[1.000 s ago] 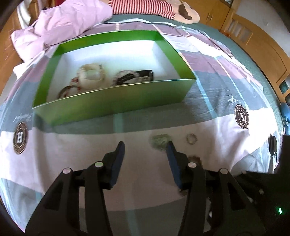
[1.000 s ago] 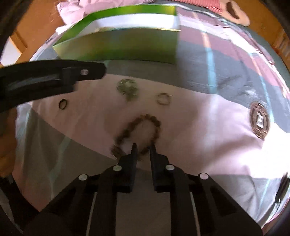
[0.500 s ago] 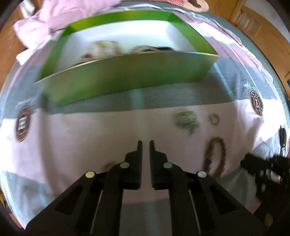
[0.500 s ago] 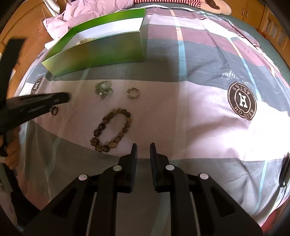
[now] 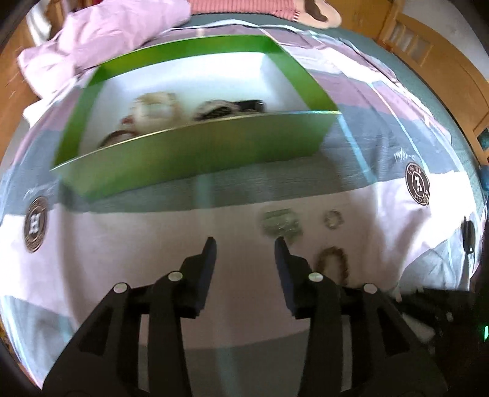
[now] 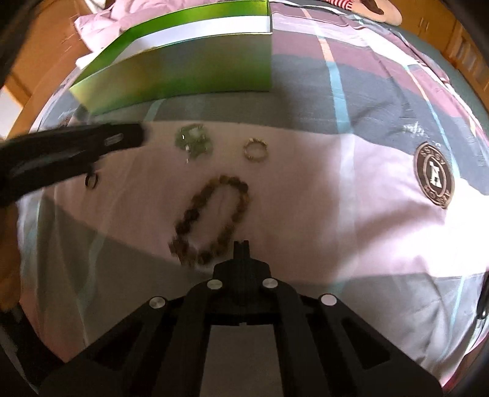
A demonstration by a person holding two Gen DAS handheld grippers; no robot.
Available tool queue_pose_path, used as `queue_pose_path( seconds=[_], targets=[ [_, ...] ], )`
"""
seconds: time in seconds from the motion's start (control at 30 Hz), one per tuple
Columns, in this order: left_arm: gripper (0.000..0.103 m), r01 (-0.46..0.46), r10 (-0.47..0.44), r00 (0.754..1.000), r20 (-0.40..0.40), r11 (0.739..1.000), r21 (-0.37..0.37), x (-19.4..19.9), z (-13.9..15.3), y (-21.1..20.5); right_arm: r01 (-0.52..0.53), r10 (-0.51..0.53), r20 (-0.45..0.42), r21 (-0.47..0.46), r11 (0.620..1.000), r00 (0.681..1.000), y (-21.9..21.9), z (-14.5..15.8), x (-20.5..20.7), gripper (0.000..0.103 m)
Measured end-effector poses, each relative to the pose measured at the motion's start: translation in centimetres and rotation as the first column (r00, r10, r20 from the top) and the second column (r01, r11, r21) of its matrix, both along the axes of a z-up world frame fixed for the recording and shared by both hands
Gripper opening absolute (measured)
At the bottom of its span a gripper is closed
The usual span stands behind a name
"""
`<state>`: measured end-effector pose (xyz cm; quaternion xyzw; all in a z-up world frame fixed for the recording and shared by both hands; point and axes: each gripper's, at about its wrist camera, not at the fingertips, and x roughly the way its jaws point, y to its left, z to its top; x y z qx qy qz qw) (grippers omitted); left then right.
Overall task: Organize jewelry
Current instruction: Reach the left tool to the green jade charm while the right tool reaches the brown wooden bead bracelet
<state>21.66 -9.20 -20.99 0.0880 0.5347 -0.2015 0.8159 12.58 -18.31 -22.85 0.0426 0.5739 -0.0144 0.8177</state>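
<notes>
A green box with a white inside stands on the bed cover and holds several pieces of jewelry. In front of it lie a green ornament, a small gold bracelet, a brown bead bracelet and a small dark ring. My left gripper hovers over bare cover left of the green ornament; its jaws are opening with nothing between them. My right gripper is shut, its tips just at the near end of the bead bracelet, gripping nothing that I can see.
The checked bed cover bears round brown badges. A pink pillow lies behind the box. Wooden furniture runs along the right. One black finger of the left gripper reaches across the left of the right wrist view.
The left jaws went from open to nearly shut and have opened again. The right jaws closed their narrow gap fully, and the right gripper dropped closer to the bead bracelet.
</notes>
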Motion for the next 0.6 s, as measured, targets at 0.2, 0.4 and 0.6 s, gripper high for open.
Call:
queue_pose_path(
  seconds=[0.2,0.4,0.6],
  targets=[
    [0.034,0.015,-0.014,1.0,-0.023,0.999,0.032,0.7,-1.9,-3.0,0.044,-0.044,0.004,0.047,0.998,0.999,-2.6,0.3,-1.8,0.0],
    [0.005,-0.05,0.049,0.998,-0.044,0.999,-0.017,1.3,-1.8,0.2,0.05,-0.051,0.021,0.053,0.997,0.998,-3.0,0.5,-1.7,0.0],
    [0.005,-0.108,0.107,0.994,-0.039,0.994,-0.031,0.3,-0.6,6.6,0.057,-0.059,0.039,0.064,0.996,0.997,-1.7,0.2,0.5,0.018]
  ],
)
